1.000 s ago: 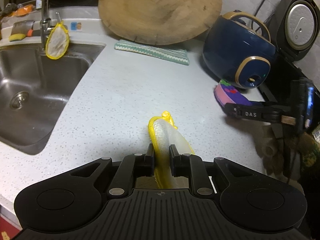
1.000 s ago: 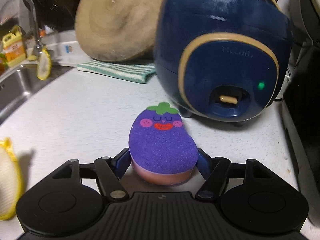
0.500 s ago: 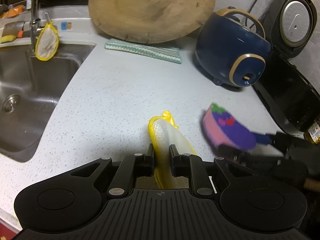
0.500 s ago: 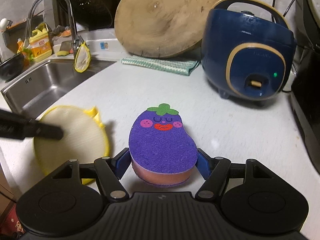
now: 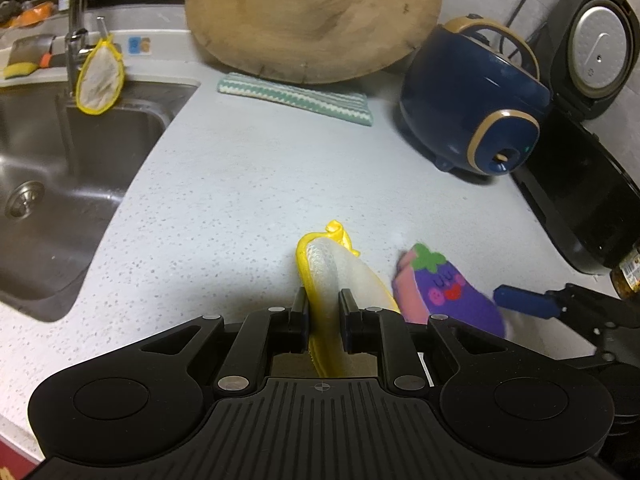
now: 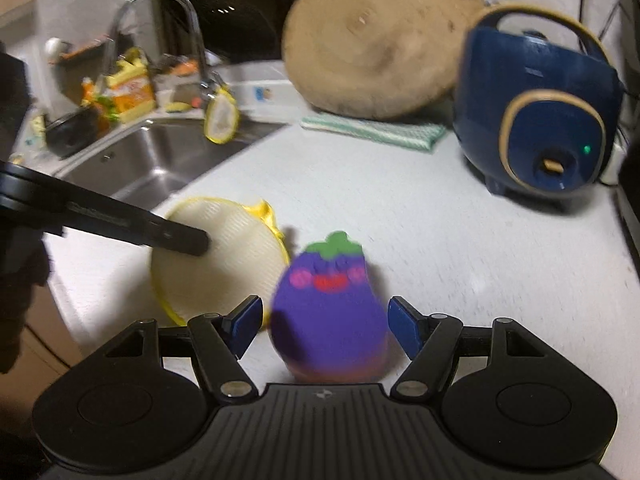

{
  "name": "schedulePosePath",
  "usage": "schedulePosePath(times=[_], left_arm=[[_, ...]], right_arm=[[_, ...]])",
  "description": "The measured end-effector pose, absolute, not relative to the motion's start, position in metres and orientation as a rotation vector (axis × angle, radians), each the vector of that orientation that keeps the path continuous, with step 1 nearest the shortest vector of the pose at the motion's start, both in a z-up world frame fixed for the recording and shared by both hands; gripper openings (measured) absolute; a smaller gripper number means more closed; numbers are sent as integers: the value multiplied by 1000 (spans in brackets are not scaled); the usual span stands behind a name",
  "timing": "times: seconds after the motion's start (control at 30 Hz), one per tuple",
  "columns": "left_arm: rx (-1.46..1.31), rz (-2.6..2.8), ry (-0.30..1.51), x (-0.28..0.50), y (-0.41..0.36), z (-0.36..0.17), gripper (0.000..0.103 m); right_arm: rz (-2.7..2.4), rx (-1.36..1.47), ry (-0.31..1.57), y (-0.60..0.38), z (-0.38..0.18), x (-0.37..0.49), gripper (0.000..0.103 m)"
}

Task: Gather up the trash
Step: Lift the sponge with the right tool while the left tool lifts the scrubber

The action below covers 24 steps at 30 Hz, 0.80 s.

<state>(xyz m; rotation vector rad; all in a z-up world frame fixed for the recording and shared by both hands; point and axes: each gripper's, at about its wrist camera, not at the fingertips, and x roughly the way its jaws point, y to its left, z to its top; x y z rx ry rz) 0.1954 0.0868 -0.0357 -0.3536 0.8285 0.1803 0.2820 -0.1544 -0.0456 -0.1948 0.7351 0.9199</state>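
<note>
Left claw (image 5: 323, 307) pinches round yellow-edged scrubber (image 5: 344, 276), held on edge above tabletop (image 5: 240, 184). Right claw (image 6: 326, 320) grips purple eggplant sponge (image 6: 328, 312) between blue pads, lifted, at 3 o'clock just beside scrubber. Sink (image 5: 60, 168) at 10 o'clock
</note>
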Motion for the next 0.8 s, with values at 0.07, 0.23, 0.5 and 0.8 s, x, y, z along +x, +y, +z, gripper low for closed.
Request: schedulePosePath(times=[0.07, 0.23, 0.5, 0.8], left_arm=[[-359, 193, 826, 194, 90, -36, 19], [-370, 213, 825, 192, 94, -36, 19], [-383, 231, 832, 189, 95, -37, 19], [-389, 239, 831, 186, 94, -38, 19]], right_arm=[[943, -172, 726, -157, -41, 283, 71], [870, -218, 690, -148, -48, 289, 71], [947, -180, 816, -141, -55, 286, 71], [916, -330, 751, -120, -59, 270, 71]])
